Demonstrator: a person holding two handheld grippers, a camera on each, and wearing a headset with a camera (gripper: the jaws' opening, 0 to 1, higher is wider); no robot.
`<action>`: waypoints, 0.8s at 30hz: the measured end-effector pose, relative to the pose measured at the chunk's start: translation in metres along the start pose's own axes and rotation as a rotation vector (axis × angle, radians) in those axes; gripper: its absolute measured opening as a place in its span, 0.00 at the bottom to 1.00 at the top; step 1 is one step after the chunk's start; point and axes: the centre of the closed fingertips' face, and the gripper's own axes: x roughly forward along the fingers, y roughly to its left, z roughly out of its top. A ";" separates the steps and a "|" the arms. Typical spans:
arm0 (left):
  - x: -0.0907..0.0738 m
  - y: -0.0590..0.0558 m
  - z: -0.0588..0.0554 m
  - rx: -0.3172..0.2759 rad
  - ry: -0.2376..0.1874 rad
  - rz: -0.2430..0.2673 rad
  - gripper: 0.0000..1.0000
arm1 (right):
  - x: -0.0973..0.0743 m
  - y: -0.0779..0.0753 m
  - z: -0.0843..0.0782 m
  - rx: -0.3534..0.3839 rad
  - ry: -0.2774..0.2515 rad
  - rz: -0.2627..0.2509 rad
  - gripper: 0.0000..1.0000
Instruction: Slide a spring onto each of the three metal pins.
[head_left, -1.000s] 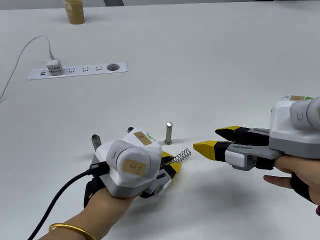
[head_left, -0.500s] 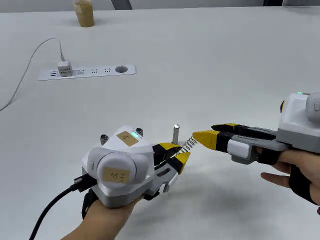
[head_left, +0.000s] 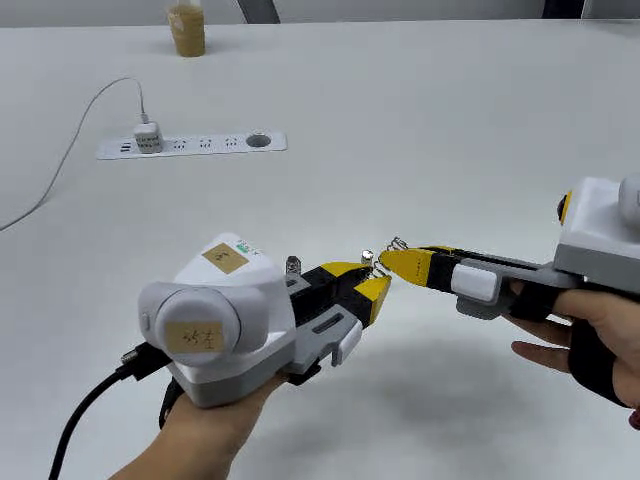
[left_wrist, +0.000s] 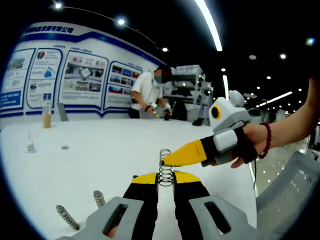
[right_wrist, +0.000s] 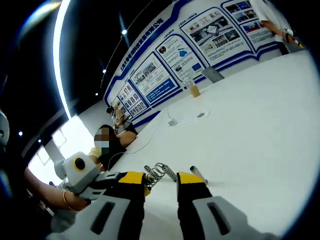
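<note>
My left gripper (left_wrist: 166, 179) is clamped on the lower coils of a spring (left_wrist: 164, 171), which sticks up past the yellow tips. My right gripper (right_wrist: 162, 179) has its jaws either side of the spring's free end; whether they are pinching it I cannot tell. The one bare pin (head_left: 367, 258) stands just beyond the spot where the two sets of tips meet. Two finished pins (left_wrist: 100, 198), each already wearing a spring, sit below and to the left of my left jaws.

What could go wrong, as I judge it: with both grippers on one small spring, any pull or twist between them could bend it or flick it out of the jaws. Letting go on the left before the right has a firm hold would drop it. The crowded tips could also knock the bare pin over.

A second ago my right jaws were spread and well apart from the spring. Half a second ago they were only just reaching its end. Now they straddle it
</note>
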 end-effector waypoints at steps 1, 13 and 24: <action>0.000 0.000 0.001 0.003 -0.001 -0.001 0.11 | 0.001 0.002 0.001 0.020 -0.003 0.008 0.24; -0.005 0.000 0.002 0.025 0.011 -0.017 0.11 | 0.005 0.014 0.004 0.121 -0.020 0.084 0.12; -0.011 0.002 -0.012 0.102 0.138 -0.008 0.13 | 0.009 0.022 -0.003 0.017 0.012 0.095 0.11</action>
